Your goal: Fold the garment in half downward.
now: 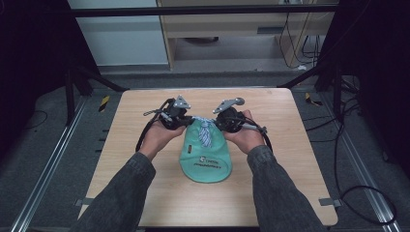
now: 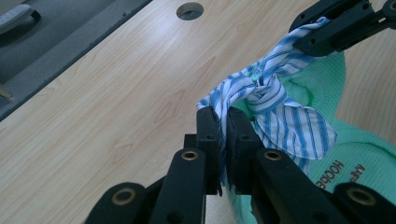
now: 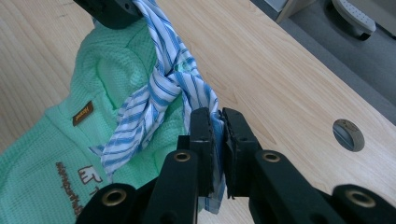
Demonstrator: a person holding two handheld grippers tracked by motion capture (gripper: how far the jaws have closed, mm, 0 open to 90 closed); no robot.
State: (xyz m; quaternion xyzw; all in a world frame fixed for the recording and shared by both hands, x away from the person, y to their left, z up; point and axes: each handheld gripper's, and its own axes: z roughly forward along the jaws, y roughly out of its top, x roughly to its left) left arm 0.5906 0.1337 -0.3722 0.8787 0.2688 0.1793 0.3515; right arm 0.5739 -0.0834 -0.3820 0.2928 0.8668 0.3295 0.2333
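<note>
A mint-green knitted pouch [image 1: 206,163] lies in the middle of the wooden table [image 1: 145,188], its mouth pointing away from me. A blue-and-white striped cloth strip [image 1: 206,130] is knotted at that mouth. My left gripper [image 1: 186,121] is shut on the strip's left end, and my right gripper [image 1: 218,121] is shut on its right end. In the left gripper view the jaws [image 2: 224,116] pinch the striped cloth [image 2: 271,93] beside the knot, with the pouch [image 2: 369,158] behind. In the right gripper view the jaws [image 3: 218,116] clamp the strip [image 3: 163,86] over the pouch [image 3: 112,60].
A round cable hole [image 2: 189,10] sits in the tabletop near the far edge, also visible as a hole [image 3: 348,134] in the right gripper view. Black frame legs and cables lie on the floor around the table. Bare wood surrounds the pouch.
</note>
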